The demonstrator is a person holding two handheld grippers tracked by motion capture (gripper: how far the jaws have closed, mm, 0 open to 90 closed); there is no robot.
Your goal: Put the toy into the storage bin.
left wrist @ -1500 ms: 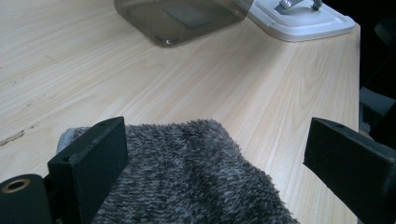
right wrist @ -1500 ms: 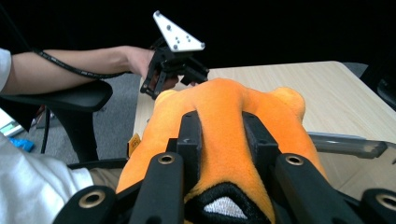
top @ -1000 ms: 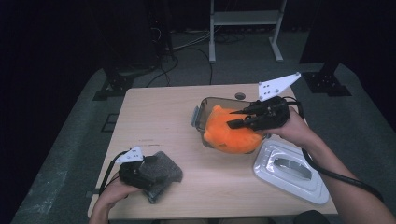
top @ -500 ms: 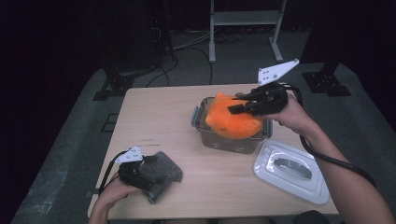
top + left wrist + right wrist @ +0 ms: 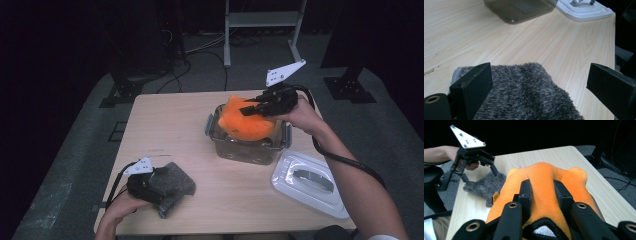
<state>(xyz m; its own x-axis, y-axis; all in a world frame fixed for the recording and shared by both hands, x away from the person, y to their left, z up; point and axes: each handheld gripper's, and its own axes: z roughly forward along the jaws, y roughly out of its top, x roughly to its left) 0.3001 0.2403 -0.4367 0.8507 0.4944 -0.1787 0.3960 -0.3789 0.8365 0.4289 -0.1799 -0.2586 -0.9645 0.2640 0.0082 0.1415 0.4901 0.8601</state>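
table [image 5: 165, 130] lit evenly | surroundings dark | shadows soft | high view soft-focus

Container [image 5: 248, 145] mid-table, lid [image 5: 310, 182] to its right, cloth [image 5: 172, 186] well apart at the near-left corner.

Dark lab: stand feet [image 5: 354, 90], floor cables [image 5: 200, 50].

We cannot see the clear container's [image 5: 248, 148] floor beneath the orange plush [image 5: 245, 122]; in the left gripper view its top is cut off, as are the white lid [image 5: 584, 10] and the grey cloth's [image 5: 524, 95] near end
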